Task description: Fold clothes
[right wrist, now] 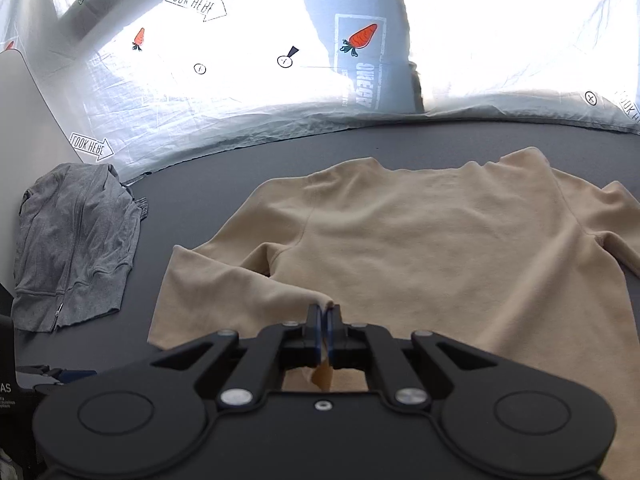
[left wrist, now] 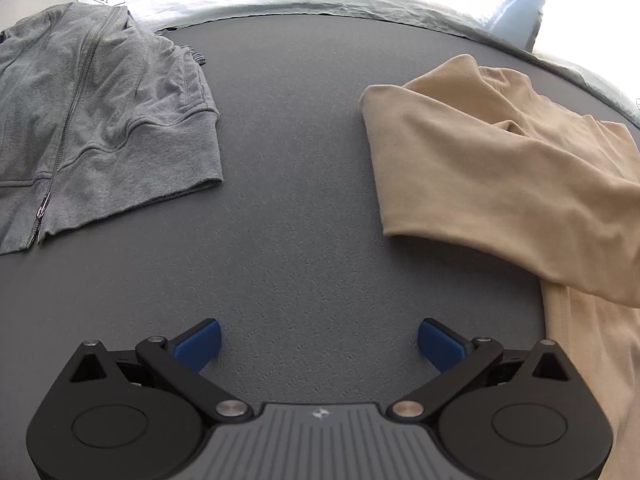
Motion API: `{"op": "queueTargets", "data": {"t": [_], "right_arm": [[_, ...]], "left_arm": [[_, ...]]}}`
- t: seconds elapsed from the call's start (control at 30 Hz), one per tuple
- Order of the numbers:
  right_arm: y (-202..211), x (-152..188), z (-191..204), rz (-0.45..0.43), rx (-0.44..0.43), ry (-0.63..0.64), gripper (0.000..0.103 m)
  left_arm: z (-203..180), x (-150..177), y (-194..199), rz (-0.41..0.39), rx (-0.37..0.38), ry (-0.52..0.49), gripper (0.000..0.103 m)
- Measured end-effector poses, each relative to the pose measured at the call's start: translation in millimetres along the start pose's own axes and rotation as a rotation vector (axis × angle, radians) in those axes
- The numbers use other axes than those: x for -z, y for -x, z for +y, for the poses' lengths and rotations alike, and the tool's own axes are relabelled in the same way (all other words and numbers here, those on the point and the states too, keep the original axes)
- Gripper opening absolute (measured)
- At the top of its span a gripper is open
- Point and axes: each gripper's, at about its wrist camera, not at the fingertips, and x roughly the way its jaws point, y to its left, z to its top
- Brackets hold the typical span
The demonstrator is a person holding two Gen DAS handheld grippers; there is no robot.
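Dark grey table [right wrist: 280, 160] carries both garments; printed white sheet [right wrist: 248, 92] lies beyond far edge. Beige sweatshirt [right wrist: 440, 248] spread across table's right half, near sleeve folded over body. Grey zip hoodie [right wrist: 76, 240] sits folded at far left, well apart from sweatshirt. My right gripper [right wrist: 325, 316]: fingers pinched tight on fold of beige sleeve, cloth tented up at pads. My left gripper [left wrist: 319, 344]: blue pads [left wrist: 200, 344] spread wide, nothing between, over bare table between garments.

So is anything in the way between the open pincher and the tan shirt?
No, nothing visible. Only bare dark tabletop lies between the open left gripper and the beige shirt. The grey hoodie sits off to the other side.
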Motion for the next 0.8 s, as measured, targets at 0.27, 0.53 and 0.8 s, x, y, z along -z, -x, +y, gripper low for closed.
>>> {"op": "queueTargets", "data": {"t": [0.27, 0.53, 0.8], "right_arm": [[44.8, -11.2, -67.5, -0.03, 0.016, -0.032, 0.003], [76.0, -12.3, -149.0, -0.046, 0.019, -0.045, 0.003], [76.8, -13.8, -220.3, 0.017, 0.005, -0.079, 0.003]], "left_arm": [[-70.0, 12.1, 49.1, -0.041, 0.024, 0.056, 0.103], [-157.6, 34.0, 55.6, -0.058, -0.024, 0.032, 0.103], [-207.5, 56.7, 62.0, -0.061, -0.073, 0.035, 0.103]]}}
